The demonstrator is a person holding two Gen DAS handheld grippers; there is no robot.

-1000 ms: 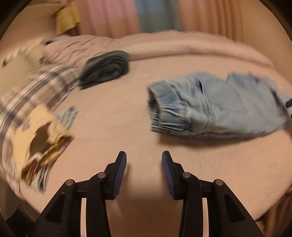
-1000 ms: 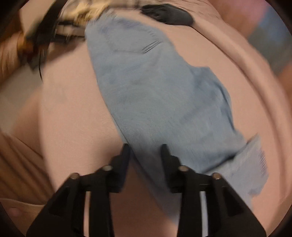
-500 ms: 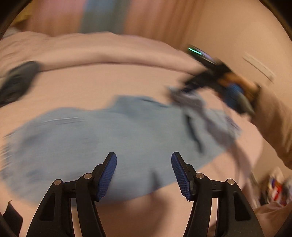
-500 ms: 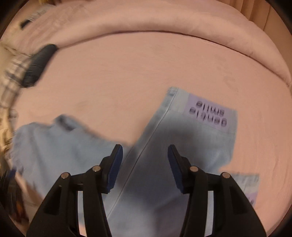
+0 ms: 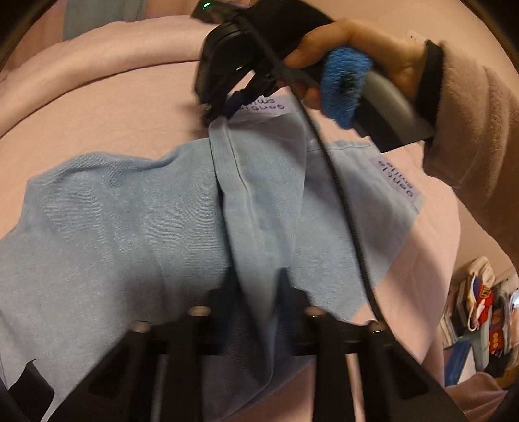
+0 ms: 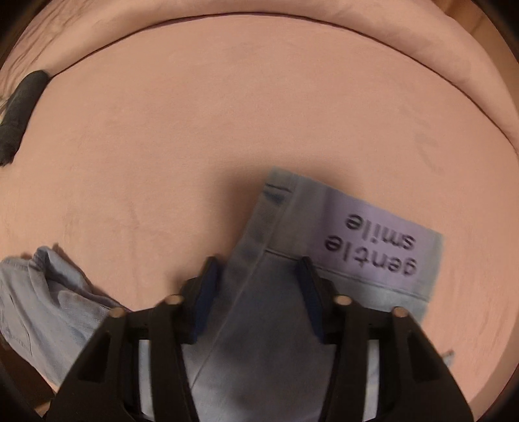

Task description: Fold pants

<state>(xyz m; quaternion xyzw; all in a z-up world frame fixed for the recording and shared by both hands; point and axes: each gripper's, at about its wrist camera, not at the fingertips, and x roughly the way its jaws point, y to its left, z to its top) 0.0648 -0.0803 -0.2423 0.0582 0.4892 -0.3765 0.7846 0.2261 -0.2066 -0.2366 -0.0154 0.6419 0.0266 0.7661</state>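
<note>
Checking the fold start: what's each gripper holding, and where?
Both jaws just closed on the pants: right gripper at a leg's hem, left gripper farther along that leg.

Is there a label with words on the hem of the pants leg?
Yes, a lilac label reading "gentle smile" sits on the pants hem.

We list a bed (image 6: 259,107) under a plain pink cover, smooth across its middle. Along its far side we note a rolled ridge of pink bedding (image 6: 292,19) running edge to edge. At the left edge of the bed we record a dark folded cloth (image 6: 19,110). Behind the bed we see pink curtains with a blue-grey strip (image 5: 97,14) between them. Low on the right, off the bed, we log a pile of colourful printed packs (image 5: 480,311), too blurred to read. Light is warm and dim throughout.
</note>
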